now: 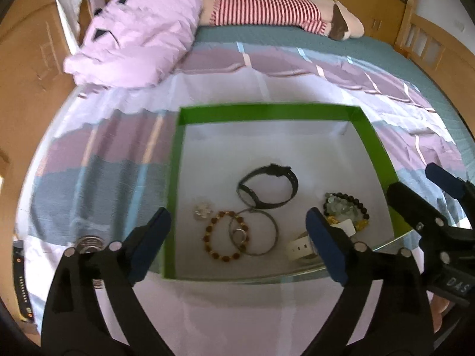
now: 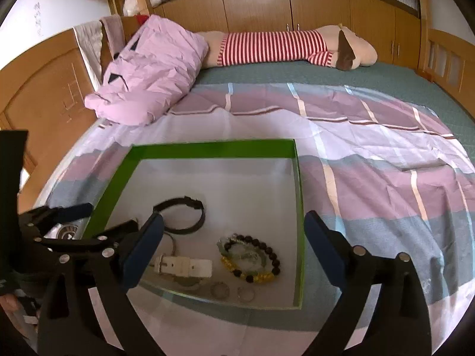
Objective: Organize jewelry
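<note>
A green box (image 1: 267, 112) with a white floor lies on the bed; it also shows in the right wrist view (image 2: 213, 149). Inside lie a black watch (image 1: 268, 188), a brown bead bracelet (image 1: 224, 238), a silver bangle (image 1: 258, 233), a small ring (image 1: 240, 234), a sparkly brooch (image 1: 203, 210), a black and green bead bracelet (image 1: 346, 207) and a white watch strap (image 2: 185, 267). My left gripper (image 1: 239, 244) is open and empty above the box's near edge. My right gripper (image 2: 233, 252) is open and empty over the box's near right part. Each gripper shows in the other's view.
A round metal watch (image 1: 89, 241) lies on the sheet left of the box, and a black strap (image 1: 22, 284) at the far left. A pink quilt (image 1: 139, 29) and a striped plush toy (image 1: 267, 9) lie at the bed's far end. Wooden cupboards surround the bed.
</note>
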Demonstrator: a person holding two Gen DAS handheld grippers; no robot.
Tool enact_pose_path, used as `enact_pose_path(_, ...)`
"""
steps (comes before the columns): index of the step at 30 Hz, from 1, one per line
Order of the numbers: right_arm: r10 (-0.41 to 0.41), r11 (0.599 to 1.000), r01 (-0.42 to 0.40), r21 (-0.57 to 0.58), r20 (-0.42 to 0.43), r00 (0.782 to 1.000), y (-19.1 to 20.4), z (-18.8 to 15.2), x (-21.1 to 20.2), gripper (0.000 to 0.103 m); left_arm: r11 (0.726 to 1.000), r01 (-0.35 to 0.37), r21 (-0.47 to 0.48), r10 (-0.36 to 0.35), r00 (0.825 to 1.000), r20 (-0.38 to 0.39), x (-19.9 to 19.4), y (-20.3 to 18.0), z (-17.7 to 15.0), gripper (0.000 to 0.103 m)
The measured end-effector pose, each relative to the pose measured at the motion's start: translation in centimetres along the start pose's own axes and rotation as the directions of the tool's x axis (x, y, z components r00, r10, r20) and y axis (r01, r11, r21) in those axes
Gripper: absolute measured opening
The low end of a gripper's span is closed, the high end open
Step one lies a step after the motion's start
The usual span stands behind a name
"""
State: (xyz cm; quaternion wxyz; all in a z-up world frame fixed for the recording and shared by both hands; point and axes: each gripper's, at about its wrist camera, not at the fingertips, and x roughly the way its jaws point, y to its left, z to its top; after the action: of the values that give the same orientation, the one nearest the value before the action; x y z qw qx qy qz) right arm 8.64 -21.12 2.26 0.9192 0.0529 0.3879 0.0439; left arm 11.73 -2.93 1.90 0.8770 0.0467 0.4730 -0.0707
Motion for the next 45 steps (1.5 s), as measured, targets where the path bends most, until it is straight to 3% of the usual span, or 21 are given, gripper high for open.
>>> enact_pose_path(5,-0.029,0.999,0.030,0.018,-0.056,0.998,0.2,0.6,-1.0,0.102,1.000,-0.022,-0.013,0.022,0.999,-0.029,-2.0,0.0,0.0,0.101)
enact_pose_path(11,0.022,0.998,-0.017,0.058,-0.074,0.997,0.2,0.7,-2.7,0.102,1.000,-0.009,-0.006,0.009,0.999,-0.049,-2.3,0.2,-0.9,0.101)
enact_pose_path(45,-0.015,1.000,0.015,0.000,-0.082,0.996,1.6,0.3,-3.2,0.102,1.000,-0.012,0.007,0.012,0.998,-0.068,-1.8,0.4,-1.3,0.101)
